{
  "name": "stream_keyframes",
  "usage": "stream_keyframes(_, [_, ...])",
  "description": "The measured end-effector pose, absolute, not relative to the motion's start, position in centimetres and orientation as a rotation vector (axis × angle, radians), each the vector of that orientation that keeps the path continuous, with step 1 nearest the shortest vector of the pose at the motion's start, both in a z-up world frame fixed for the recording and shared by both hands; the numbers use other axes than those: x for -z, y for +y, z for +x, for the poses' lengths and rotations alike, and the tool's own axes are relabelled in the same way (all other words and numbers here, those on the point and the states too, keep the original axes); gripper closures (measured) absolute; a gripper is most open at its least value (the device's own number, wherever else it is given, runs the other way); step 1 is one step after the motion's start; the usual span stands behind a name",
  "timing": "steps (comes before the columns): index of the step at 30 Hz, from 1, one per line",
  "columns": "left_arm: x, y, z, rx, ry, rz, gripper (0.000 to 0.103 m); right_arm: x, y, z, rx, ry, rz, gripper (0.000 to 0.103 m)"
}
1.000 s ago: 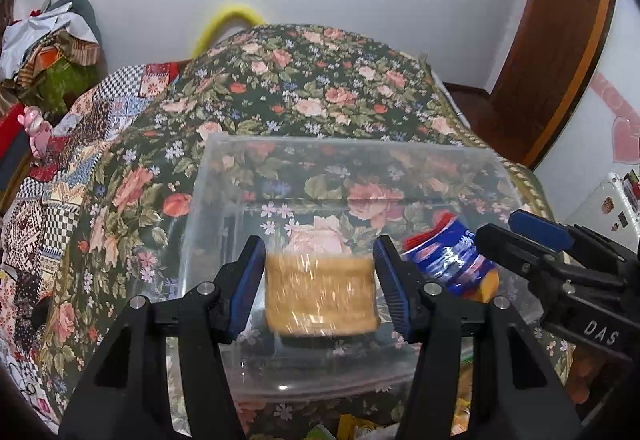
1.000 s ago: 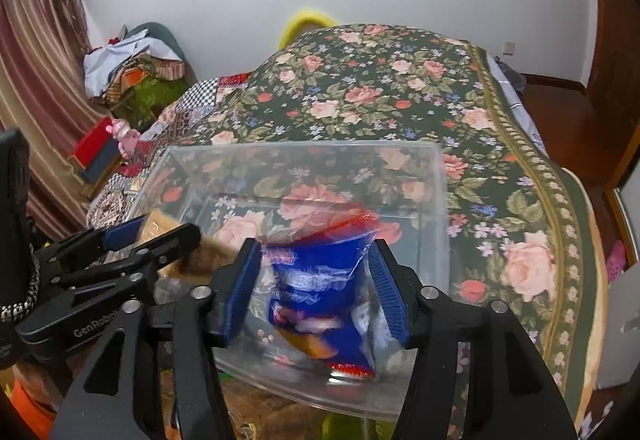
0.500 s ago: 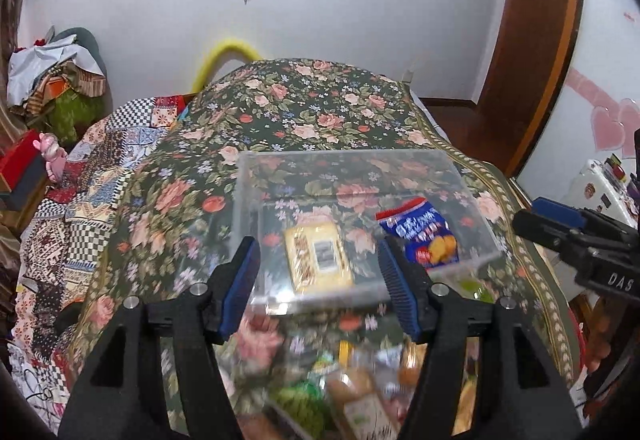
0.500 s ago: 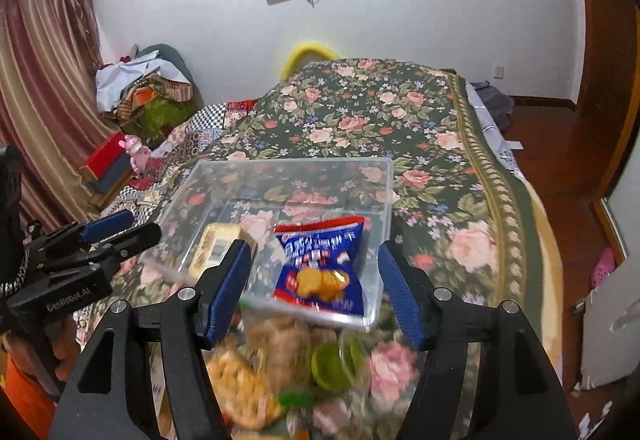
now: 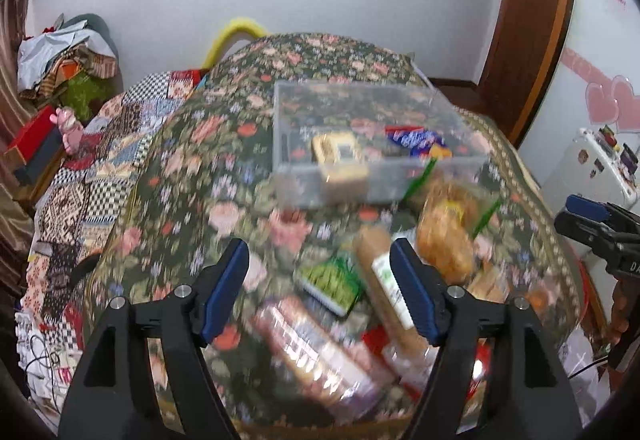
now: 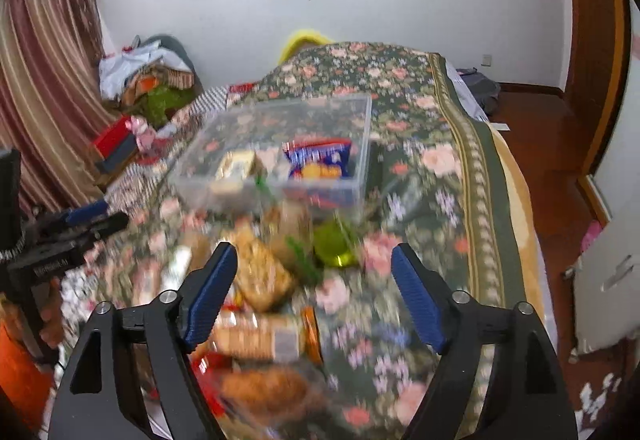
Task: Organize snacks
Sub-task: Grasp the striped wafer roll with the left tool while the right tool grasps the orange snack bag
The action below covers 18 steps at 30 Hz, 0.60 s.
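A clear plastic bin (image 5: 360, 95) (image 6: 360, 159) sits on the floral bedspread. Inside it lie a tan cracker pack (image 5: 338, 155) (image 6: 236, 165) and a blue snack bag (image 5: 416, 139) (image 6: 320, 159). A blurred pile of loose snacks lies nearer the cameras: a long biscuit roll (image 5: 384, 280), a green packet (image 5: 332, 280), a bag of orange puffs (image 5: 444, 240) and a green jelly cup (image 6: 334, 244). My left gripper (image 5: 320, 288) and right gripper (image 6: 312, 292) hang above this pile, jaws opening, with nothing held between them.
The floral bed (image 5: 208, 167) drops to a wooden floor (image 6: 552, 143) on the right. A patchwork quilt (image 5: 80, 167) and a heap of clothes (image 5: 64, 55) lie at the left. A white appliance (image 5: 592, 163) stands at the right.
Both grippers let go of the cracker pack and the blue bag inside the bin, pulled back toward the near snack pile and spread their jaws wider.
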State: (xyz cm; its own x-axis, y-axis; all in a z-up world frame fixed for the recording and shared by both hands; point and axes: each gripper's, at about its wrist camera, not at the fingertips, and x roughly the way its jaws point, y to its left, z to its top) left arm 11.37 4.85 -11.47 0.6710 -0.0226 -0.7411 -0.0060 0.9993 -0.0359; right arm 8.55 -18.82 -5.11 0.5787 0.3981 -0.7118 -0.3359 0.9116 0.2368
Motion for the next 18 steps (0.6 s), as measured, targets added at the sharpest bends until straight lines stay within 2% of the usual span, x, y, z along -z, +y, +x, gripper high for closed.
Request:
stream_keyframes(7, [14.0,5.5,9.4,-0.001,0.903,-0.038,0.029,8.2,-19.0,6.1,-0.433,0.944,0.109,0.023])
stream_keyframes(15, [17.2,5.2,8.4,0.014,0.988,-0.042,0.027,9.6,-17.6,3.7,-0.461,0.981,0.069,0.011])
stream_keyframes(18, [18.0,5.2,8.5,0.013,1.009,-0.053,0.027,10.7,-17.2,3.5,-0.467,1.013,0.057,0.011])
